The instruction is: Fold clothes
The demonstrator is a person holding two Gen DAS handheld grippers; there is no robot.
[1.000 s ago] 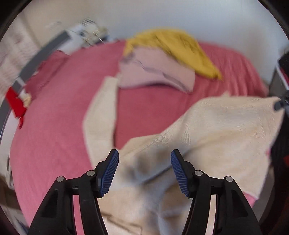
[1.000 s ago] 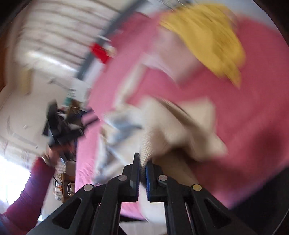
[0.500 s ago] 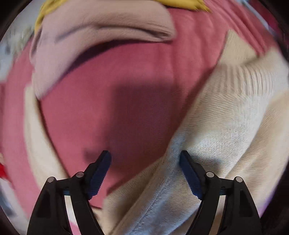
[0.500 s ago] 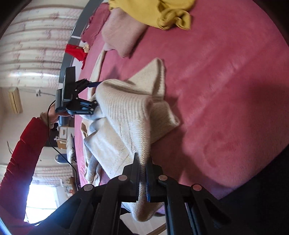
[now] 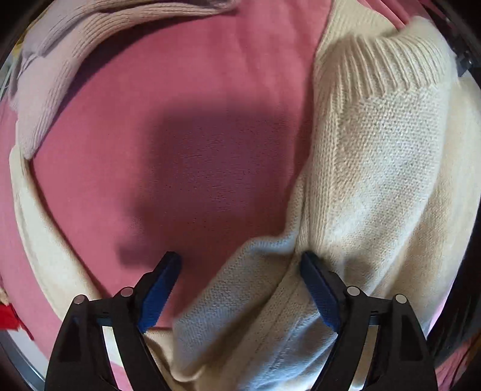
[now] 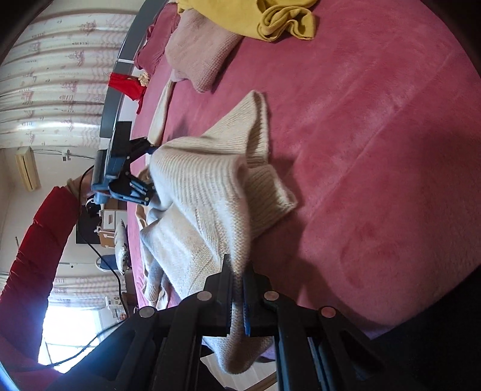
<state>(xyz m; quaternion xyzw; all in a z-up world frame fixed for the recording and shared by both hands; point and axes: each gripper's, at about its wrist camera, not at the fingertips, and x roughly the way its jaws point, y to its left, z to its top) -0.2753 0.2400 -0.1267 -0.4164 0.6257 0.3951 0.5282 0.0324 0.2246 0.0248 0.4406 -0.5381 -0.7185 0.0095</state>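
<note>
1. A cream knit sweater [image 6: 207, 192] lies bunched on the pink bed cover [image 6: 375, 126], part of it lifted off the bed.
2. The right hand-held gripper [image 6: 237, 288] has its fingers pressed together on a fold of the cream sweater's edge; the fabric hangs down between and below the pads.
3. The left hand-held gripper [image 5: 240, 285] is spread wide, its blue-padded fingers [image 5: 157, 291] well apart. A fold of the cream sweater [image 5: 375, 180] lies between them, nearer the right-side pad, which touches the knit; the left-side pad is over bare pink bed cover [image 5: 195, 120].
4. In the right wrist view, the left hand-held gripper [image 6: 150, 168] sits at the sweater's far edge, held by a hand with a red sleeve [image 6: 39, 246].
5. The sweater's ribbed hem [image 5: 384, 63] shows at upper right in the left wrist view; a cream sleeve [image 5: 39, 228] curves along the left.
6. A pale pink knit garment [image 6: 201, 57] lies folded beyond the sweater, and a yellow garment [image 6: 270, 18] lies crumpled just past it.
7. A red cloth [image 6: 126, 85] hangs by the bed's grey frame [image 6: 120, 75], with curtains [image 6: 51, 75] behind.
</note>
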